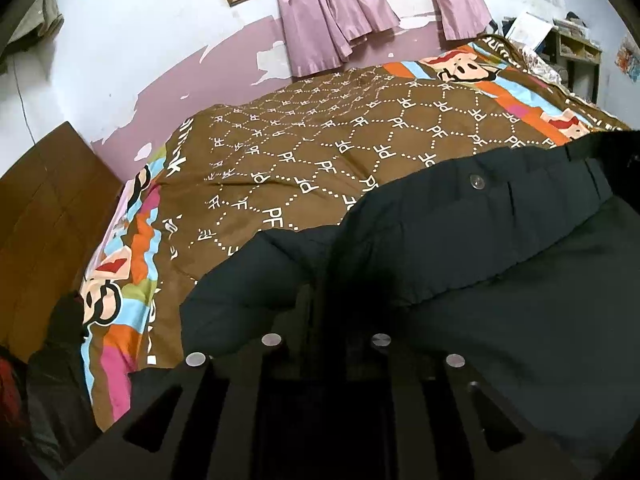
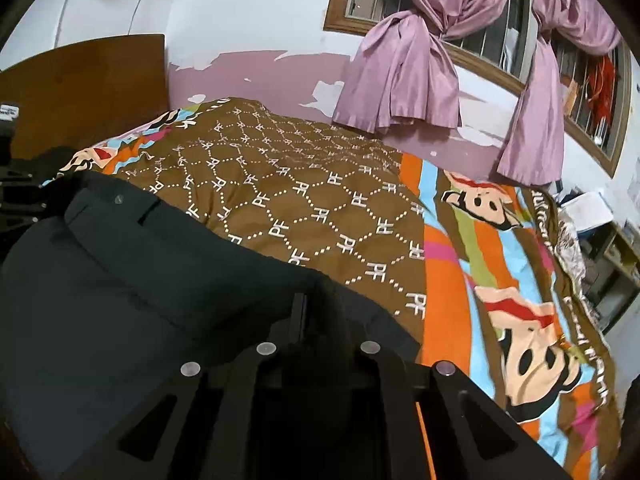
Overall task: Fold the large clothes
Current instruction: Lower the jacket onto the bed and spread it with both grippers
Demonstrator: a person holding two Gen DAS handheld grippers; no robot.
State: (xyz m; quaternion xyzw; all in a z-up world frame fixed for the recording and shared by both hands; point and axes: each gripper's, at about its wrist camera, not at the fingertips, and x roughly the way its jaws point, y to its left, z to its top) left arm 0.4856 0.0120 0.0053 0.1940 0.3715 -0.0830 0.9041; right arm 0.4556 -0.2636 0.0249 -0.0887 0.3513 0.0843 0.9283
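A large dark blue-black garment [image 1: 500, 264], with a waistband, belt loops and a silver button [image 1: 477, 181], lies on the brown patterned bedspread [image 1: 320, 152]. My left gripper [image 1: 326, 292] is shut on its left edge, the cloth bunched between the fingers. In the right wrist view the same garment [image 2: 120, 272] fills the lower left, its button [image 2: 118, 199] at the far end. My right gripper [image 2: 320, 312] is shut on its right edge.
The bed stands against a peeling pink and white wall. Purple curtains [image 1: 328, 12] hang over a barred window [image 2: 520, 32]. A wooden headboard [image 1: 48, 208] is at the left. Shelves with clutter [image 2: 608, 256] stand past the bed's right end.
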